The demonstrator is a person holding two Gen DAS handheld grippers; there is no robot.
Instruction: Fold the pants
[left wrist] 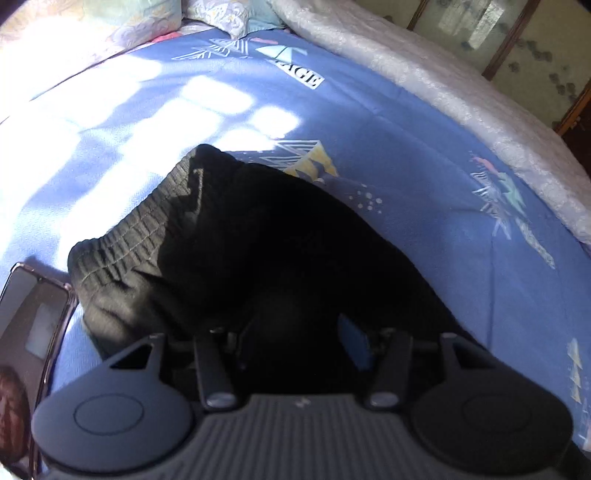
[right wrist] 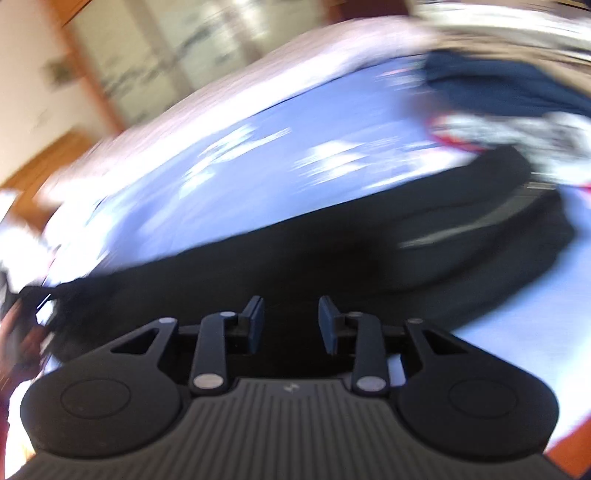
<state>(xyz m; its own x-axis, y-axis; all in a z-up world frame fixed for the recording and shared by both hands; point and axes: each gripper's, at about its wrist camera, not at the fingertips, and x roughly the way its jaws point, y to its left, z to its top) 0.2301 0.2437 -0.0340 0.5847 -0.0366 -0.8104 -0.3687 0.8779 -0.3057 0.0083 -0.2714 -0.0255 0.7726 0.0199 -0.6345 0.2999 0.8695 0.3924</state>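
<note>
Black pants (left wrist: 236,243) lie on a blue patterned bedsheet (left wrist: 424,206), with the ribbed elastic waistband (left wrist: 140,229) toward the left in sunlight. My left gripper (left wrist: 301,343) is open, its fingers low over the dark fabric; I see no cloth pinched between them. In the blurred right wrist view the pants (right wrist: 332,251) stretch across the sheet (right wrist: 258,155). My right gripper (right wrist: 291,323) is open just above the pants' near edge, holding nothing.
A phone (left wrist: 29,314) lies at the left edge beside the waistband. Pillows (left wrist: 147,18) sit at the head of the bed, a white quilt (left wrist: 443,96) along the far side. Other clothes (right wrist: 517,103) are piled at the right. Wooden cabinets (left wrist: 517,37) stand behind.
</note>
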